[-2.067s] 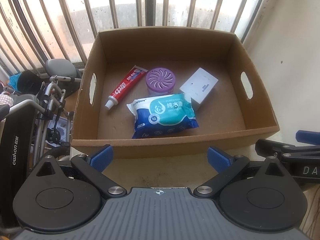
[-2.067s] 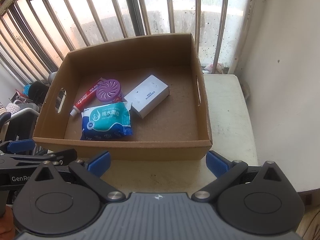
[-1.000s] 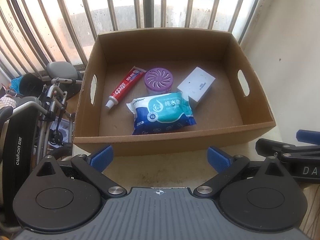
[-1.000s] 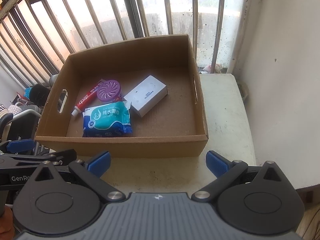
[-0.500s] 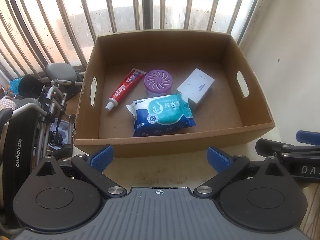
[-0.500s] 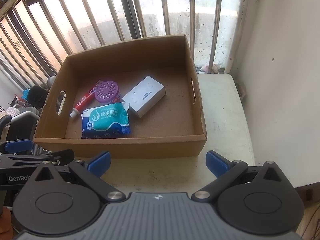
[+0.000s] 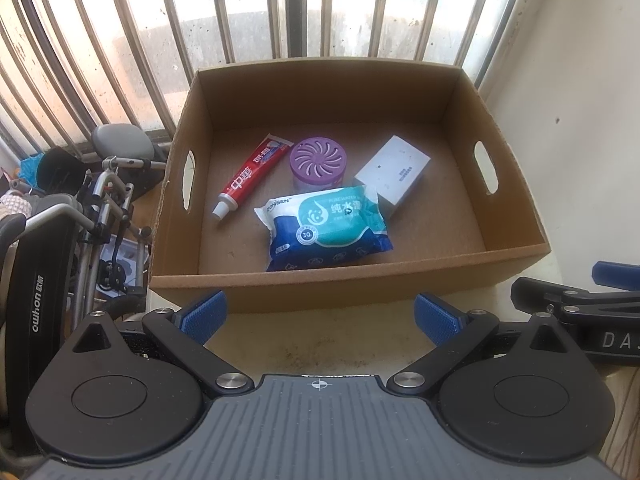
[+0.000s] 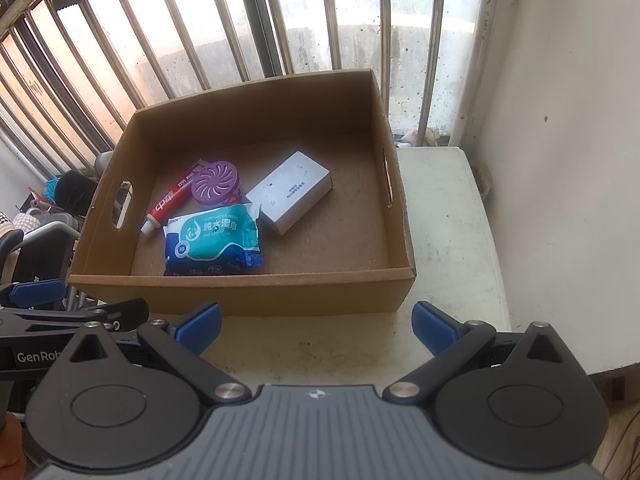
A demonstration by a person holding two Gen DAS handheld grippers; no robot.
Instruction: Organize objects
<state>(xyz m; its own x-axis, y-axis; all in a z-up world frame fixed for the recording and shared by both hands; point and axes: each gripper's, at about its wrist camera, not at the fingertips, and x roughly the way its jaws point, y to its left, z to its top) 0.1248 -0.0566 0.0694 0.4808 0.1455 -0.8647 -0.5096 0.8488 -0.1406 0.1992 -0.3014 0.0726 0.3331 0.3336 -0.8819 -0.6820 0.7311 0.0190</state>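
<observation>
Wipes pack lay soft and crushable in the cardboard box, best pinched across its short sides, while left gripper and right gripper stood open, empty.

"FONSEN", "30" and Chinese characters are printed on the wipes pack. "中华" is read on the red toothpaste tube. "ouhon" is seen on a black frame at lower left. "GenRob" is marked on the left gripper, "DAS" on the right gripper.
</observation>
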